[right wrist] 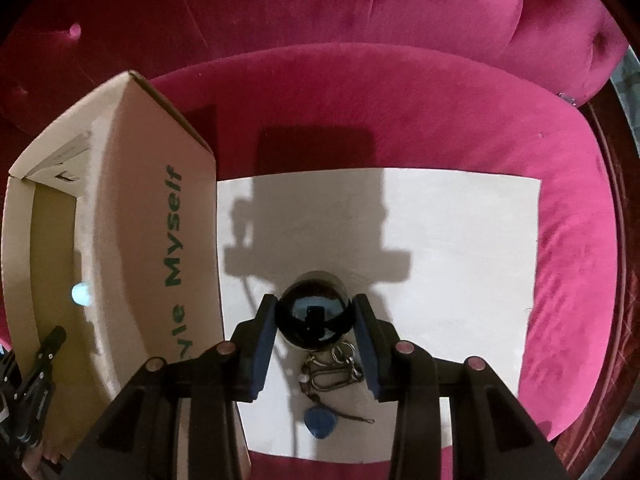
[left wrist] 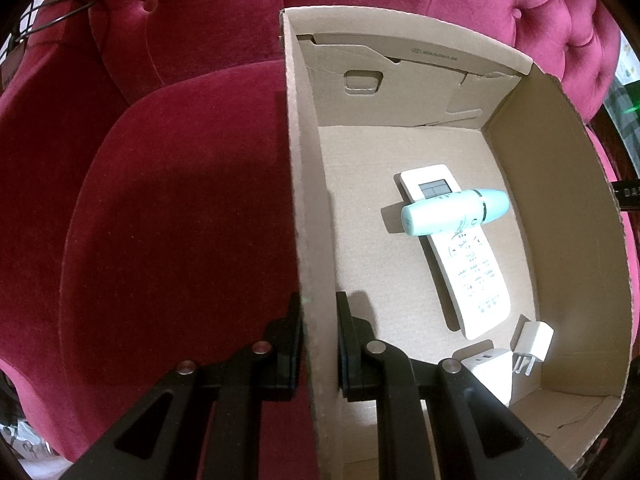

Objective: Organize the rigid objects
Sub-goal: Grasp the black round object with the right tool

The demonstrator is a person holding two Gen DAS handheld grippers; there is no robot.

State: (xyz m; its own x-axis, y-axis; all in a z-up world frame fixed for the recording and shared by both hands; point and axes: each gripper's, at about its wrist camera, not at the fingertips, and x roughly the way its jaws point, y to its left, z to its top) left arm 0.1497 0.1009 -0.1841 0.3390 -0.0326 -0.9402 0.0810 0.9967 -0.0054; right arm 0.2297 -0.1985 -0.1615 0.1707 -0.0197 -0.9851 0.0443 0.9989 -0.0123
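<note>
Firmly, the left tongs (left wrist: 318, 344) pinched the brown cardboard box's (left wrist: 304, 216) side wall. The right tongs (right wrist: 316, 320) clasped a glossy black ball (right wrist: 314, 314) above white paper (right wrist: 460, 248).
</note>
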